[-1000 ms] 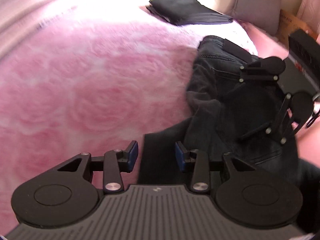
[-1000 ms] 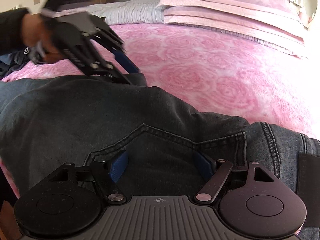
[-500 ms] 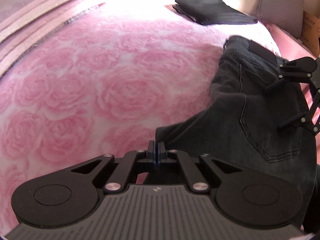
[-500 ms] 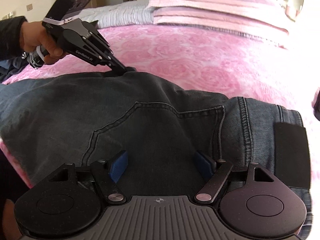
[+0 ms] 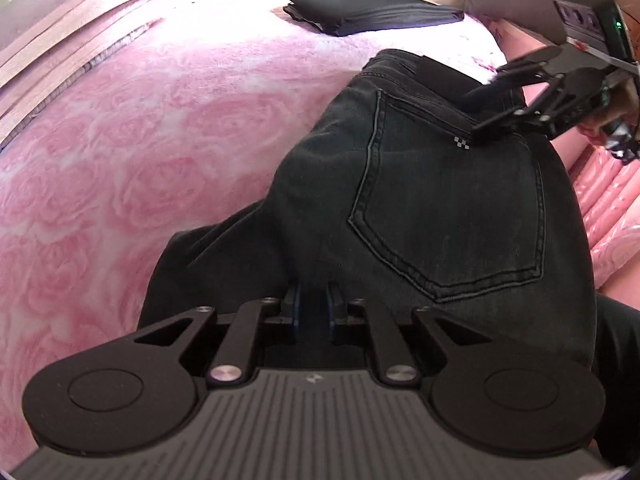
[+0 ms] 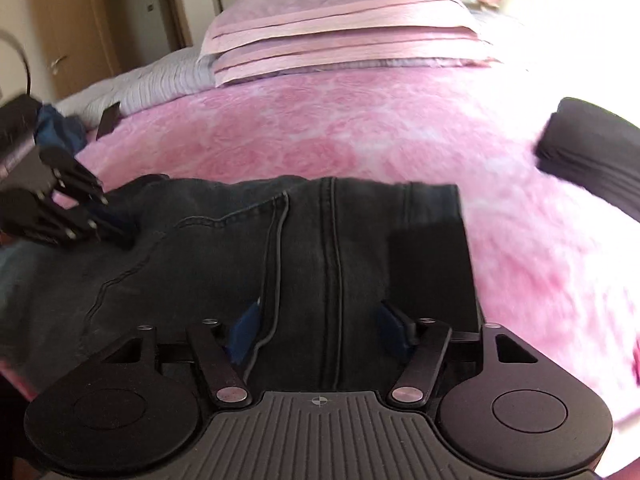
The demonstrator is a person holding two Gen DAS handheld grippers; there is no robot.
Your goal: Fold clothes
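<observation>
Jeans (image 5: 440, 208) are lying dark and rumpled across the pink blanket (image 5: 160, 152), back pocket facing up, waistband toward the blanket's far edge. The left gripper (image 5: 314, 308) is pinching a fold of denim at the crotch end; its fingers are standing narrow and are easing apart slightly, cloth between the pads. The right gripper (image 6: 320, 328) is sitting over the waistband end, fingers wide and closing, with denim between them but the pads not pressing on it. A folded black garment (image 5: 372, 6) is resting farther up the blanket, well apart from the jeans. Pillows (image 6: 340, 28) are lying stacked at the head.
</observation>
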